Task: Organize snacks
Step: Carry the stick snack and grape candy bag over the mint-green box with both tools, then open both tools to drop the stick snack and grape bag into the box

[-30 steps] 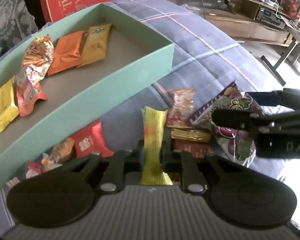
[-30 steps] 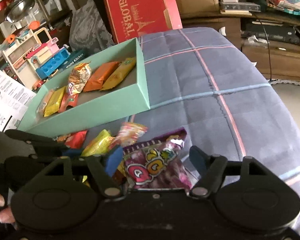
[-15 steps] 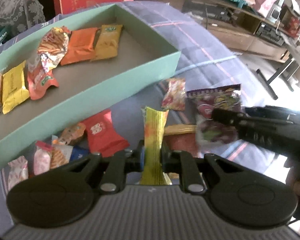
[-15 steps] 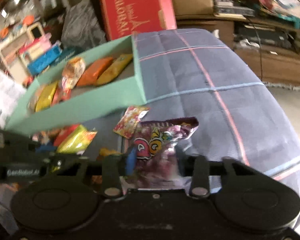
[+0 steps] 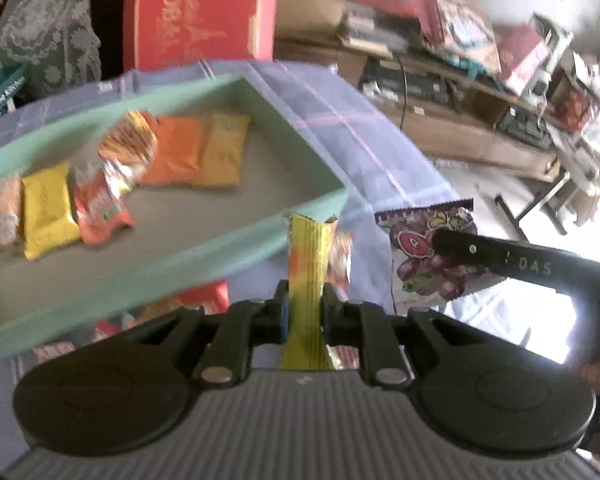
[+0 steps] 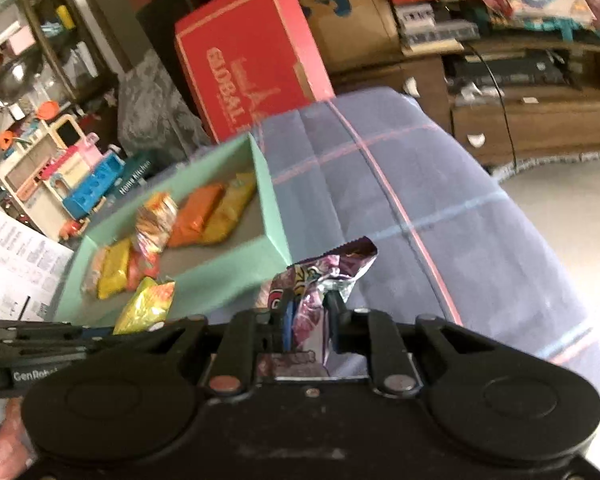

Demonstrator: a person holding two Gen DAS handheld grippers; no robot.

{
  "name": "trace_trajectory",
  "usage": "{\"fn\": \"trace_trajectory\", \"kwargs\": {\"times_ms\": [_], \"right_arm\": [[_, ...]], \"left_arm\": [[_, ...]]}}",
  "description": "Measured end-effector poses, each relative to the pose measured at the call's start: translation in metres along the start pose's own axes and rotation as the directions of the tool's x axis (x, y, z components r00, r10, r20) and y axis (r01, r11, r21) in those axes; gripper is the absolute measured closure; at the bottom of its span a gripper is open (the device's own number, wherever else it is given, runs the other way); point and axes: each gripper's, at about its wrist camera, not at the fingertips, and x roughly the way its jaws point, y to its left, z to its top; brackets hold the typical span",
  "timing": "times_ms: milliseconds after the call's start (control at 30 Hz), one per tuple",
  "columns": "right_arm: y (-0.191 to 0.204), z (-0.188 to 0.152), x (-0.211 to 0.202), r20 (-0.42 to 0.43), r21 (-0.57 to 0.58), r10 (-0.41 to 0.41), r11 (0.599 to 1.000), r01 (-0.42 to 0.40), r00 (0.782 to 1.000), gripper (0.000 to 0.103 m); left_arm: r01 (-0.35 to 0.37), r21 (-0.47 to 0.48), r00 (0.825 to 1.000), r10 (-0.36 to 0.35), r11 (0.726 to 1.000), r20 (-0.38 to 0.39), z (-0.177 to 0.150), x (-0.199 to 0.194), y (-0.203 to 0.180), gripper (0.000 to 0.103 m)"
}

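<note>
My left gripper is shut on a yellow snack packet and holds it lifted in front of the near wall of the mint green tray. My right gripper is shut on a purple candy bag, raised just right of the tray. The right gripper and its bag show at the right of the left wrist view. The yellow packet shows in the right wrist view. The tray holds several snack packets.
Loose snacks lie on the blue checked cloth in front of the tray. A red box stands behind the tray. A toy kitchen set and cluttered shelves are at the left, low furniture at the right.
Both grippers have risen from the cloth with their packets. The right gripper shut on the purple bag and lifted it; the left carried the yellow packet up toward the tray.
</note>
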Motion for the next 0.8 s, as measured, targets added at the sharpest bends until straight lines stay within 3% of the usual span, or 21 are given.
{"fn": "trace_trajectory", "kwargs": {"times_ms": [167, 300, 500, 733, 800], "right_arm": [[0.022, 0.032, 0.005, 0.030, -0.054, 0.047, 0.998, -0.045, 0.998, 0.086], [0.047, 0.059, 0.021, 0.038, -0.122, 0.070, 0.990, -0.065, 0.997, 0.086], [0.081, 0.081, 0.065, -0.019, -0.218, 0.064, 0.974, -0.067, 0.998, 0.086], [0.090, 0.085, 0.108, -0.088, -0.266, 0.033, 0.962, -0.055, 0.996, 0.086], [0.092, 0.085, 0.115, -0.094, -0.275, 0.029, 0.960, -0.054, 0.995, 0.079]], "left_arm": [[-0.057, -0.039, 0.996, 0.059, 0.998, 0.073, 0.027, -0.013, 0.022, 0.088], [-0.100, -0.079, 0.990, 0.107, 0.992, 0.089, 0.048, -0.008, 0.041, 0.088], [-0.132, -0.081, 0.989, 0.137, 0.988, 0.063, 0.069, 0.022, 0.055, 0.088], [-0.128, -0.092, 0.992, 0.130, 0.987, 0.008, 0.077, 0.064, 0.064, 0.088], [-0.123, -0.093, 0.992, 0.123, 0.988, -0.005, 0.078, 0.074, 0.066, 0.087]]}}
